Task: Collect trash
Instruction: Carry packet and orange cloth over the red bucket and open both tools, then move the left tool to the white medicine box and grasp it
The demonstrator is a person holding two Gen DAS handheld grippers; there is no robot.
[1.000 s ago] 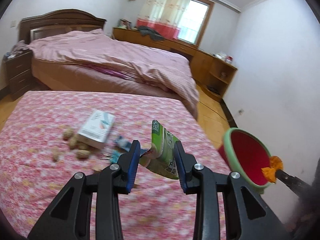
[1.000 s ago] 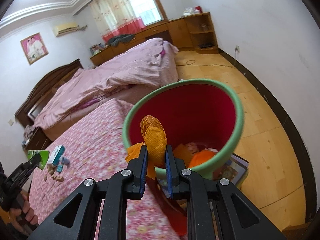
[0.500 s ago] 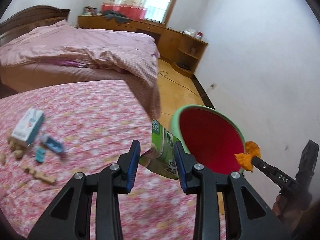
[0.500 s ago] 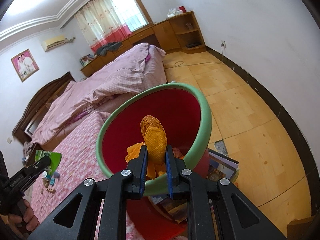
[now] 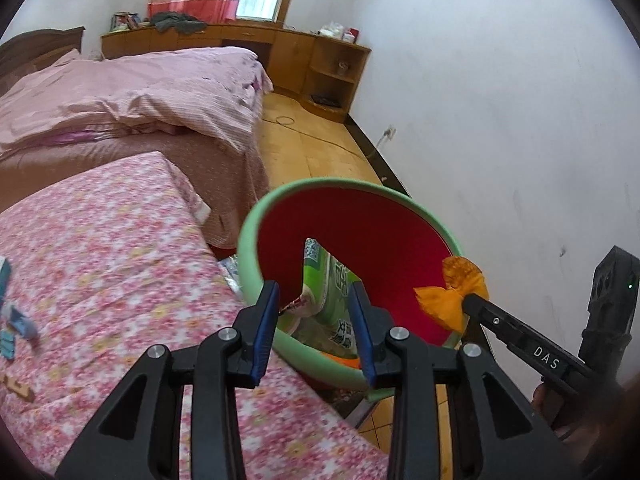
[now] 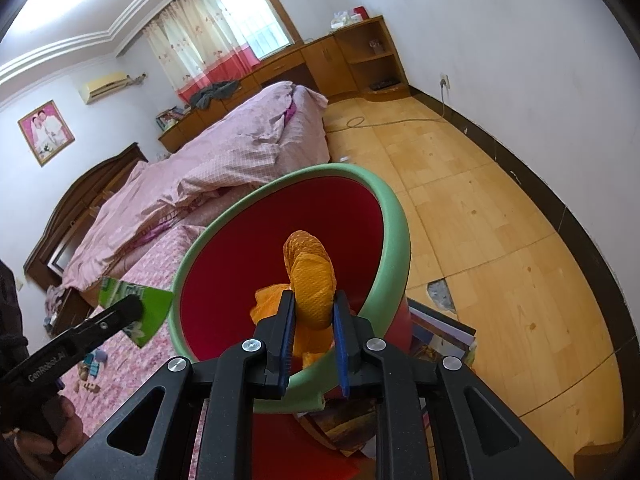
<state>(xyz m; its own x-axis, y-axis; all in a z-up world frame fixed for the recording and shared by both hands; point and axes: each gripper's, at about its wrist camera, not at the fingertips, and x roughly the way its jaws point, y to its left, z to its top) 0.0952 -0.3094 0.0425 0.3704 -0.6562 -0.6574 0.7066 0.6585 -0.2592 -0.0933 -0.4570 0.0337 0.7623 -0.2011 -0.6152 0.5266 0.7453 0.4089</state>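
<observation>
My left gripper is shut on a green snack wrapper and holds it over the near rim of the red bin with a green rim. My right gripper is shut on an orange crumpled mesh wrapper and holds it above the bin's mouth. In the left wrist view the right gripper and its orange wrapper hang at the bin's right rim. In the right wrist view the left gripper and the green wrapper sit left of the bin.
The bin stands beside a bed with a pink floral cover. Small trash pieces lie on it at the left. Books lie on the wooden floor by the bin. A second bed and wooden cabinets stand behind.
My left gripper has swung right from over the floral bed to the bin with the green wrapper. My right gripper has stayed over the bin, still holding the orange wrapper.
</observation>
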